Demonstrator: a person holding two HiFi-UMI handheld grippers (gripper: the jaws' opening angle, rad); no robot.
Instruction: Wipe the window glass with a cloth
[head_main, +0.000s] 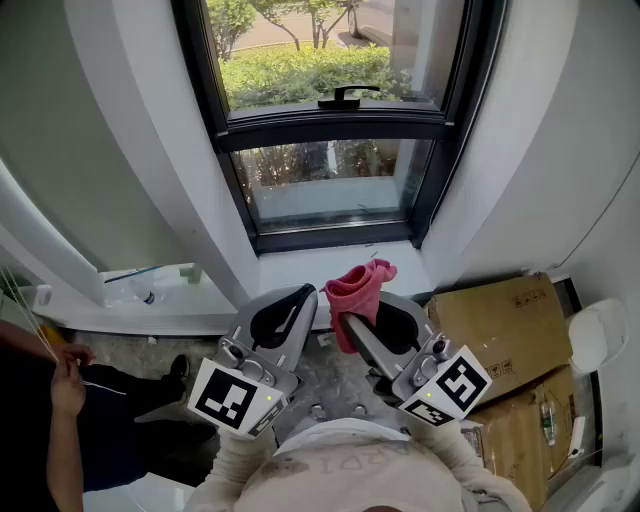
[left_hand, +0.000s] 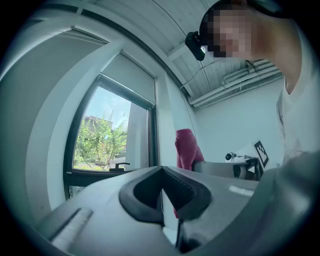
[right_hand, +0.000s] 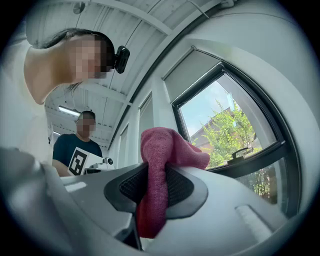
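Here, the right gripper (right_hand: 153, 186) pinches a nubbly pink cloth (right_hand: 167, 149) — bunched.

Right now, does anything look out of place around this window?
Nothing spilled or broken. A clear plastic bottle lies on its side on the left ledge, and cardboard boxes are piled by the right wall.

Head view: looks steeply down, window (head_main: 330, 185) at upper centre. Gripper views: close behind their own jaws, tilted upward; window at frame left in the left view, frame right in the right. All three share the cloth (head_main: 358, 285).
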